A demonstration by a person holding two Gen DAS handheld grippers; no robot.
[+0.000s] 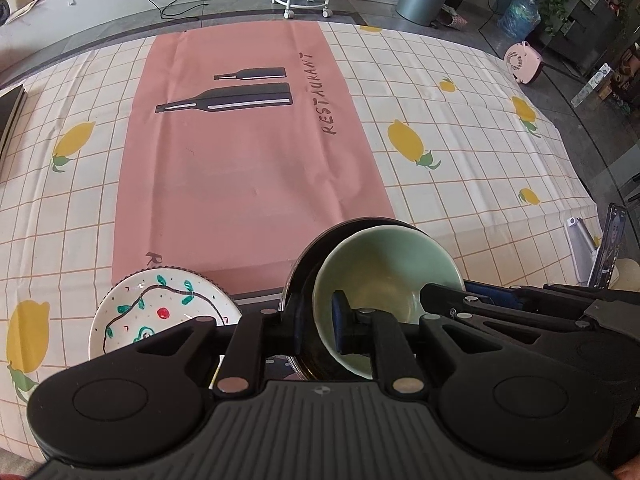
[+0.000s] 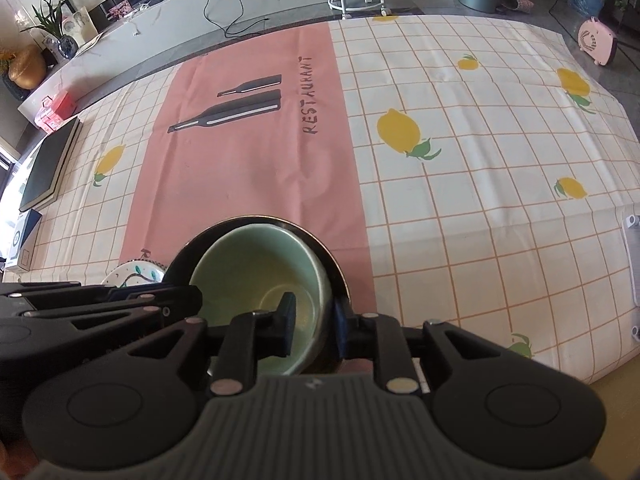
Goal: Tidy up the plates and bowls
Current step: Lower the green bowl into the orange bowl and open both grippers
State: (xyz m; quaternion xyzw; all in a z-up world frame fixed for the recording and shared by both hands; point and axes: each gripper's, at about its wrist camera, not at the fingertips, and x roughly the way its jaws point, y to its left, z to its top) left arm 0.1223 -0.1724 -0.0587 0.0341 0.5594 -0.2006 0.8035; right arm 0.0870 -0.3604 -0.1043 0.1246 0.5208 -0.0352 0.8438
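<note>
**Bowls pinched at both rims, nested and tilted**

Bowls are held just ahead of both grippers: a green bowl (image 1: 384, 276) is nested inside a dark bowl (image 1: 316, 256), and both are tipped so their openings face back toward the cameras and upward. No long axis is offered by either round bowl; the tilt runs from the near, low rim to the far, high rim.

The left gripper (image 1: 318, 322) is closed narrowly across the two stacked walls, one finger outside the dark bowl, the other inside the green one. The right gripper (image 2: 314, 322) is clamped the same way on the opposite side.

Slippage is judged the main risk: glazed walls are pinched at the rim only, so uneven motion of the two hands could twist the green bowl free.

A painted plate (image 1: 160, 312) lies to the left gripper's left on the tablecloth (image 1: 460, 184).
</note>
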